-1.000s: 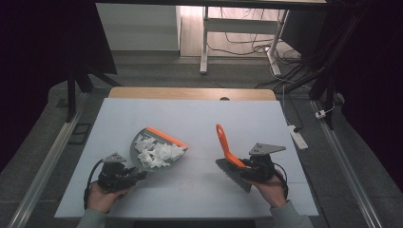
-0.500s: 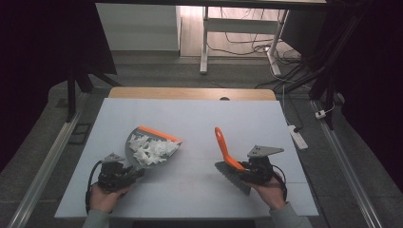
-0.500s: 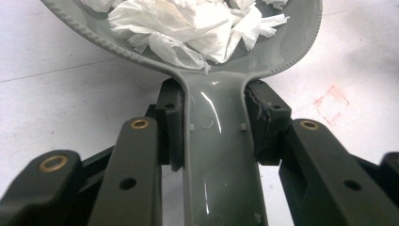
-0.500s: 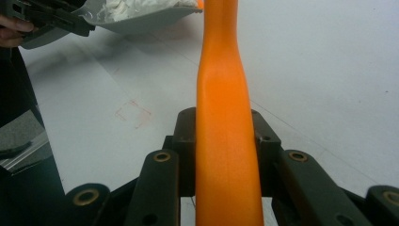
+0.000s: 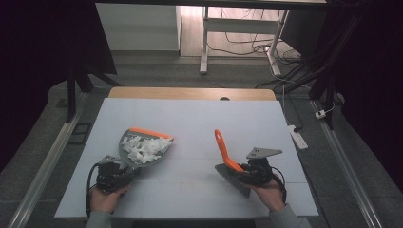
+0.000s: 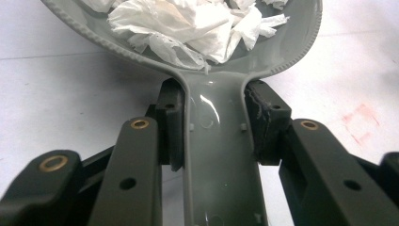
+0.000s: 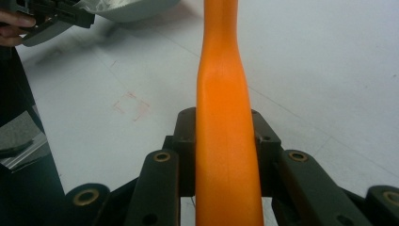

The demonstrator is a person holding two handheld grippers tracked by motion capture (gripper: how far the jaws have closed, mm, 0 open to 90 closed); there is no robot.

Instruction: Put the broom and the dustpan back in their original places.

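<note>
From the high view I see my left tongs [image 5: 124, 172] at the table's [image 5: 190, 114] near left, clenched on the handle of a grey dustpan [image 5: 145, 147] with an orange lip, and my right tongs [image 5: 237, 172] at the near right gripping an orange brush [image 5: 222, 151]. The left gripper view adds that crumpled white tissue [image 6: 188, 23] is heaped in the pan. In the right gripper view the brush handle runs straight up between the closed jaws.

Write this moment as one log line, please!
left hand-held gripper: shut on dustpan | paper scraps: in dustpan | right hand-held gripper: shut on brush
</note>
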